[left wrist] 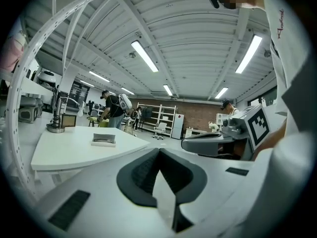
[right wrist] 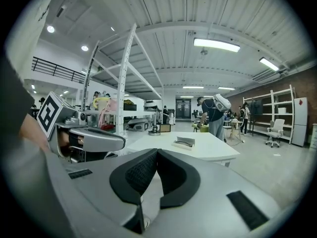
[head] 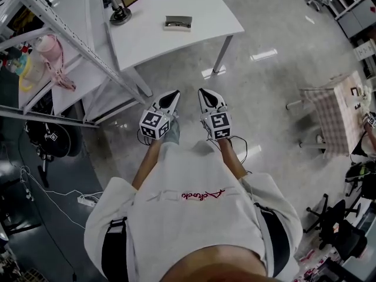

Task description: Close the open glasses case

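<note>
At far left, a metal rack [head: 88,47] with a pink bag [head: 50,51] on its shelf, and loose cables [head: 59,194] on the floor below. Next, on the white table [head: 153,43], a small stand [head: 120,13] at the back left corner and, to its right, the glasses case [head: 178,22], alone on bare tabletop. Looks open with the lid up, though too small here to tell the hinge side. Well short of that table, close to the body: the left gripper [head: 174,97], fingers clenched tip to tip on nothing. Just beside it, the right gripper [head: 204,94], fingers likewise pressed together and empty. Both aimed roughly level toward the case. Farther right, a second table under a checked cloth [head: 332,113], well apart from everything else. Task judged not yet begun: lid up, nothing touching it. Likely trouble from here: skidding or spinning of the light case across the smooth top, caused by pushing the lid from one side with no brace behind it. Tipping the case over by pressing off-centre or from the hinge side. Knocking the rack's upright near the table's left corner with a wide swing of the left gripper. Snagging a foot in the cables on the way forward.
</note>
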`<state>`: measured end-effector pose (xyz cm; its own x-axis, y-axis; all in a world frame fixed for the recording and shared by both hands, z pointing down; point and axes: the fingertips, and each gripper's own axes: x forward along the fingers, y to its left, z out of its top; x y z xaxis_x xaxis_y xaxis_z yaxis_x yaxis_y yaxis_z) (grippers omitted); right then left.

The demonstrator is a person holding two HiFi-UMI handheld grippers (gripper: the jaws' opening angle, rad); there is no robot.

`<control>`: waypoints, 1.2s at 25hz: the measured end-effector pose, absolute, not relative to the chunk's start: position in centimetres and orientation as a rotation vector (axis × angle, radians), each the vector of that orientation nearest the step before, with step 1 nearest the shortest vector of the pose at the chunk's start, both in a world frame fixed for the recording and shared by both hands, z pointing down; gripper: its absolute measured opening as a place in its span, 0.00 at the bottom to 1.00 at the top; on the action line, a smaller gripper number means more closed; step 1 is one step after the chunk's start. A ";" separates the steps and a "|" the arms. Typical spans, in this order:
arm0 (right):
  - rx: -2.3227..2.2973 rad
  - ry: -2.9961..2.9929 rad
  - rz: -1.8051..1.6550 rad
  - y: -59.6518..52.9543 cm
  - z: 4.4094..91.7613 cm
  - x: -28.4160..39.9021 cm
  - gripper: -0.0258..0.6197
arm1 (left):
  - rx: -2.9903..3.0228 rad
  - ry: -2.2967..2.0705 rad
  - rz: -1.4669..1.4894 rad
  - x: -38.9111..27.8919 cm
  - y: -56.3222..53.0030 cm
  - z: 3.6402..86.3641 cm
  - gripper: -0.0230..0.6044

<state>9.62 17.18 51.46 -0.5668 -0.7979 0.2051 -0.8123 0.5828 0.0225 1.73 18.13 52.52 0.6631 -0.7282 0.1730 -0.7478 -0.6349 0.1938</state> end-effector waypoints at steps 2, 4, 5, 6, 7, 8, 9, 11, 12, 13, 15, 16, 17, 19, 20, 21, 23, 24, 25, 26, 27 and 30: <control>1.336 -2.617 0.108 15.8 51.6 8.9 0.07 | 2.631 -1.181 0.111 1.5 16.6 52.7 0.08; 1.327 -2.620 0.100 14.1 51.4 8.3 0.07 | 2.638 -1.174 0.109 1.3 14.6 52.7 0.08; 1.322 -2.619 0.099 13.2 51.4 8.2 0.07 | 2.641 -1.170 0.107 1.3 13.6 52.6 0.08; 1.318 -2.617 0.100 12.5 51.4 8.1 0.07 | 2.643 -1.167 0.106 1.3 12.8 52.5 0.08; 1.314 -2.614 0.104 11.7 51.5 8.0 0.07 | 2.644 -1.165 0.106 1.3 12.0 52.5 0.08; 1.314 -2.611 0.109 11.0 51.5 8.0 0.07 | 2.645 -1.164 0.106 1.1 11.2 52.3 0.08; 1.315 -2.608 0.115 10.2 51.5 7.9 0.07 | 2.644 -1.162 0.106 0.9 10.4 52.2 0.08; 1.315 -2.601 0.123 8.8 51.5 7.4 0.07 | 2.636 -1.161 0.110 0.3 8.9 52.2 0.08; 1.312 -2.598 0.124 8.0 51.5 7.1 0.07 | 2.631 -1.160 0.111 -0.1 8.2 52.2 0.08; 1.310 -2.594 0.127 7.2 51.5 6.8 0.07 | 2.625 -1.157 0.111 -0.4 7.4 52.2 0.08; 1.310 -2.587 0.132 5.5 51.5 6.2 0.07 | 2.618 -1.149 0.114 -1.0 5.7 52.3 0.08; 1.311 -2.583 0.135 4.6 51.4 5.8 0.07 | 2.616 -1.144 0.116 -1.2 4.8 52.3 0.08; 1.313 -2.580 0.136 3.7 51.3 5.5 0.07 | 2.616 -1.140 0.116 -1.5 3.8 52.2 0.08; 1.322 -2.573 0.137 1.9 51.0 5.0 0.07 | 2.618 -1.131 0.112 -2.0 1.8 52.0 0.08; 1.329 -2.570 0.139 0.8 50.9 4.7 0.07 | 2.619 -1.124 0.110 -2.2 0.8 51.9 0.08; 1.337 -2.568 0.141 -0.2 50.7 4.4 0.07 | 2.622 -1.116 0.111 -2.5 -0.2 51.8 0.08; 1.351 -2.561 0.142 -2.4 50.5 4.0 0.07 | 2.627 -1.102 0.111 -3.0 -2.2 51.6 0.08; 1.358 -2.558 0.141 -3.4 50.4 3.7 0.07 | 2.629 -1.097 0.111 -3.3 -3.2 51.6 0.08; 1.365 -2.555 0.138 -4.5 50.4 3.4 0.07 | 2.630 -1.092 0.113 -3.7 -4.1 51.6 0.08; 1.373 -2.552 0.135 -5.5 50.3 3.0 0.07 | 2.631 -1.088 0.116 -4.2 -5.1 51.6 0.08; 1.381 -2.551 0.132 -6.6 50.1 2.7 0.07 | 2.631 -1.085 0.119 -4.6 -6.1 51.6 0.08; 1.404 -2.541 0.123 -9.3 49.9 1.9 0.07 | 2.624 -1.083 0.122 -6.0 -8.7 51.8 0.08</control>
